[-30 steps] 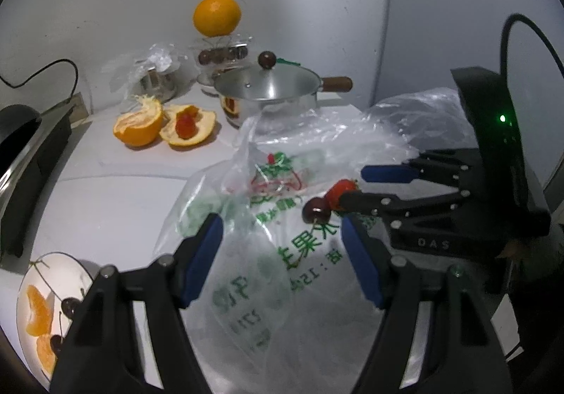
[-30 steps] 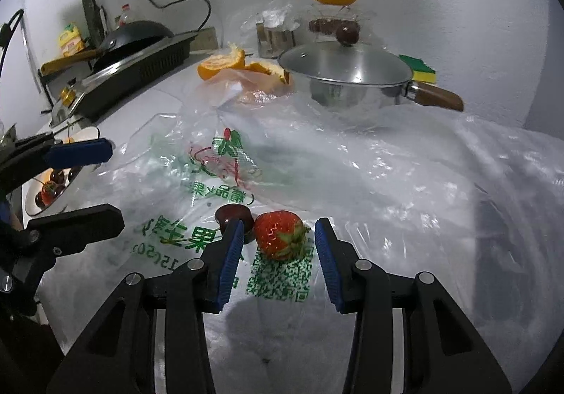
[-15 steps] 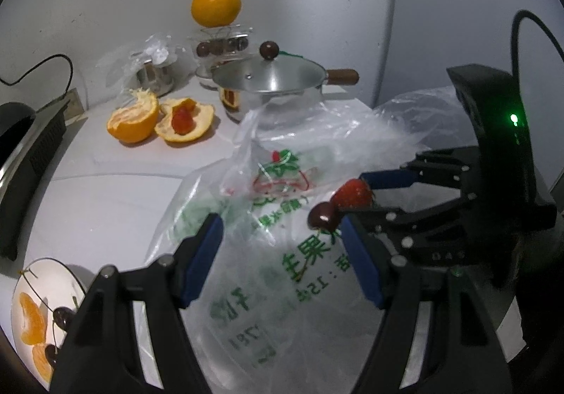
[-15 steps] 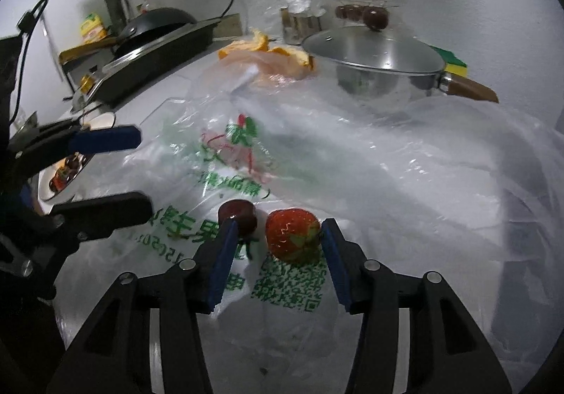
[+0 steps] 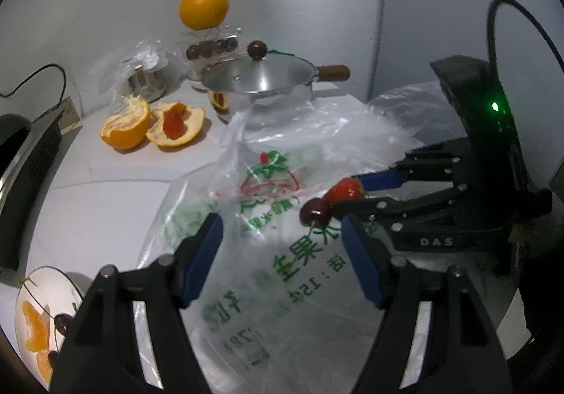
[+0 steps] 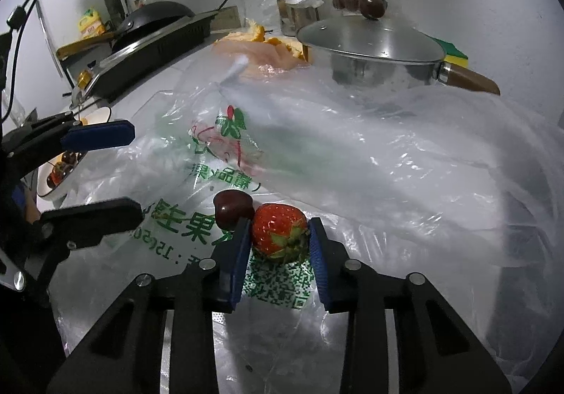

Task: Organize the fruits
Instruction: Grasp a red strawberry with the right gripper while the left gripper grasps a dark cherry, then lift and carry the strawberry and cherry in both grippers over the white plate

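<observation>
Right gripper (image 6: 280, 235) sits low center of its frame, jaws clenched on strawberry (image 6: 278, 230), which was loose between them 1 s ago; cherry (image 6: 232, 209) touches its left. Left gripper (image 5: 282, 256) hovers over plastic bag (image 5: 268, 253), jaws released, empty.

1. I am working at a home kitchen counter, a white worktop (image 5: 105, 189) set against a plain white wall.
2. A lidded stainless steel saucepan with a wooden handle (image 5: 261, 77) stands at the back, a green and yellow scouring sponge (image 6: 453, 52) behind it.
3. To my left, a black frying pan (image 6: 155, 15) rests on a black countertop cooker (image 6: 155, 48), its cable running up the wall.
4. Peeled orange halves (image 5: 151, 121) and a printed clear plastic grocery bag (image 5: 268, 253) lie on the counter.
</observation>
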A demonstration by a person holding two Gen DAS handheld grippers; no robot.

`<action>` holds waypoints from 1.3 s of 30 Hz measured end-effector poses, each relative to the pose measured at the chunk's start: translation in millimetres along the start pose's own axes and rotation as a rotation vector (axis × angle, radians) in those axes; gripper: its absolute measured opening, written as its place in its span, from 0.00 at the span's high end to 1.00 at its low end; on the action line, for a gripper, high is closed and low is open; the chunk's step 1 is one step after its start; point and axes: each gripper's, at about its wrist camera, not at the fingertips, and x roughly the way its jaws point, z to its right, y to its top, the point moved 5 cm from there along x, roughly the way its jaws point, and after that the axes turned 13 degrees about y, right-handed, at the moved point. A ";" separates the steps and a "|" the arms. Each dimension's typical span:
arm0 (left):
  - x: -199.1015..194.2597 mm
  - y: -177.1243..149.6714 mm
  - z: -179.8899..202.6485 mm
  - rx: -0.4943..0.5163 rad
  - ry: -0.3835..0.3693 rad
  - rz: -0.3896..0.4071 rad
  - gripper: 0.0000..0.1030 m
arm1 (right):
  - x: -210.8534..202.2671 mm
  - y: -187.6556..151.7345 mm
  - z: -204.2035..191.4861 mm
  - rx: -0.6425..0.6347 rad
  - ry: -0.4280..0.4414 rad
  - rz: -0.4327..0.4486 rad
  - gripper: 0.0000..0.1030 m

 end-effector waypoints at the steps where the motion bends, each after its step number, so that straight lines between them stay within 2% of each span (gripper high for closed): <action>1: 0.9 0.1 2.5 0.012 -0.005 0.002 0.31 | -0.7 -0.2 -0.6 -0.001 -0.002 0.003 0.67; 13: 22.9 6.2 35.1 0.119 -0.021 0.005 0.32 | -40.0 -3.8 -0.5 0.010 -0.038 0.118 0.68; 15: 27.4 7.6 38.6 0.135 -0.019 0.004 0.39 | -44.9 -4.7 3.2 0.023 -0.045 0.131 0.68; 17: 34.3 8.4 42.8 0.155 -0.010 -0.005 0.41 | -46.6 -8.0 5.6 0.035 -0.051 0.137 0.68; 19: 41.2 8.3 45.5 0.165 -0.005 -0.016 0.49 | -47.2 -11.6 8.3 0.044 -0.056 0.137 0.68; 24: 56.6 5.5 48.4 0.165 0.001 -0.045 0.52 | -49.0 -17.2 14.3 0.056 -0.065 0.133 0.68; 26: 58.9 5.6 49.7 0.164 -0.007 -0.051 0.56 | -49.4 -18.0 15.6 0.056 -0.069 0.131 0.68; 28: 61.2 6.0 50.5 0.166 -0.013 -0.055 0.67 | -49.9 -18.2 16.4 0.056 -0.075 0.132 0.68; 31: 64.2 5.7 53.3 0.173 -0.027 -0.064 0.72 | -50.7 -18.6 16.1 0.057 -0.080 0.134 0.68; 39: 57.0 4.1 52.5 0.164 -0.038 -0.063 0.72 | -51.1 -18.0 11.7 0.053 -0.093 0.125 0.68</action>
